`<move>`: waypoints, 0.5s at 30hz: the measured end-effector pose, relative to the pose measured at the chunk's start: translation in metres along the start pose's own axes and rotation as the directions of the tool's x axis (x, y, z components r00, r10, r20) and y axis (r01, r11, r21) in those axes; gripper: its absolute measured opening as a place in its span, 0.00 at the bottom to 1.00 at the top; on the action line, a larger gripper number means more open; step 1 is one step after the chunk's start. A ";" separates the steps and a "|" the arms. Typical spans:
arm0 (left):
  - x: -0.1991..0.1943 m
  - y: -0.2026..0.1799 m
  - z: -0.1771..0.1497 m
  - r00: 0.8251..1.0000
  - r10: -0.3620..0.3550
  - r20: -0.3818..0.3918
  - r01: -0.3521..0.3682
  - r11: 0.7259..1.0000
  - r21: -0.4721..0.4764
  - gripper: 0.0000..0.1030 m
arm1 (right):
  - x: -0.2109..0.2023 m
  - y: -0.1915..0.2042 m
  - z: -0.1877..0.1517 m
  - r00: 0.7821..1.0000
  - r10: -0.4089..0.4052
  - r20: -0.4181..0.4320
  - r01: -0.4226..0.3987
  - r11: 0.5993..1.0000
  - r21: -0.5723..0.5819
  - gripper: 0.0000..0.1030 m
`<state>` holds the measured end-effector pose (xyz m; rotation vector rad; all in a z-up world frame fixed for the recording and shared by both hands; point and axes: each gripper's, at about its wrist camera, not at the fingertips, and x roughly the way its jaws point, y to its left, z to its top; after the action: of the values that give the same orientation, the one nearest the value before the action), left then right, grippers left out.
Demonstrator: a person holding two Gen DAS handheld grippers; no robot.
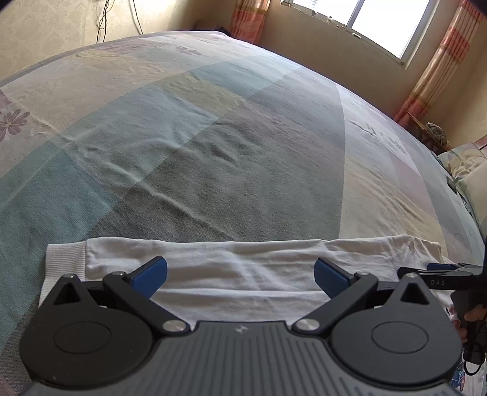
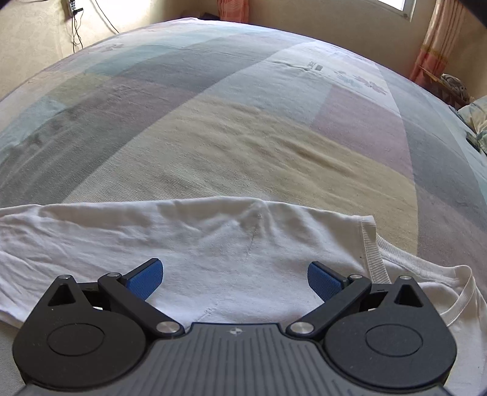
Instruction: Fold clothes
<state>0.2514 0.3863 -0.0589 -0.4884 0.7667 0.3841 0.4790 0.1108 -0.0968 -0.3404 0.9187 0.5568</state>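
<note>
A white T-shirt (image 1: 231,268) lies flat along the near edge of the bed (image 1: 213,137), folded into a long band; its near part is hidden under both tools, and whether it reaches the bed's very edge cannot be made out; a ribbed hem (image 1: 65,259) shows at its left end in the left wrist view, and the neck opening (image 2: 456,292) sits at its right end in the right wrist view, partly cut off by the tool body; the left hand-held gripper (image 1: 240,274) hovers over the shirt with its blue pads spread wide and nothing between them; the right hand-held gripper (image 2: 236,278) is likewise spread wide and empty, above the shirt near the collar; the patchwork bedspread beyond is bare; a window (image 1: 380,21) with striped curtains (image 1: 441,61) stands past the far edge; pillows (image 2: 474,118) crowd the right edge, half out of frame; cables (image 1: 105,18) hang on the far wall.
</note>
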 end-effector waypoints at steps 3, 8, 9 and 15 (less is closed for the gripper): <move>0.005 -0.017 0.001 1.000 -0.007 0.001 0.007 0.999 0.049 0.99 | 0.022 -0.002 0.004 0.999 0.030 0.029 -0.031 0.998 0.049 1.00; 0.009 -0.030 0.001 1.000 -0.007 -0.001 0.007 0.997 0.075 0.99 | 0.025 -0.006 0.023 0.998 0.044 0.035 -0.047 0.996 0.073 1.00; 0.009 -0.031 0.001 1.000 -0.008 0.000 0.008 0.997 0.078 0.99 | 0.016 -0.005 0.022 0.997 0.058 0.041 -0.060 0.996 0.062 1.00; 0.005 -0.035 0.000 1.000 -0.016 0.005 0.015 0.996 0.083 0.99 | -0.041 -0.004 -0.008 0.931 0.364 0.028 -0.365 0.926 0.101 1.00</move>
<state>0.2724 0.3577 -0.0531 -0.4148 0.7701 0.3377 0.4562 0.0906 -0.0672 -0.0692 1.0054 0.8480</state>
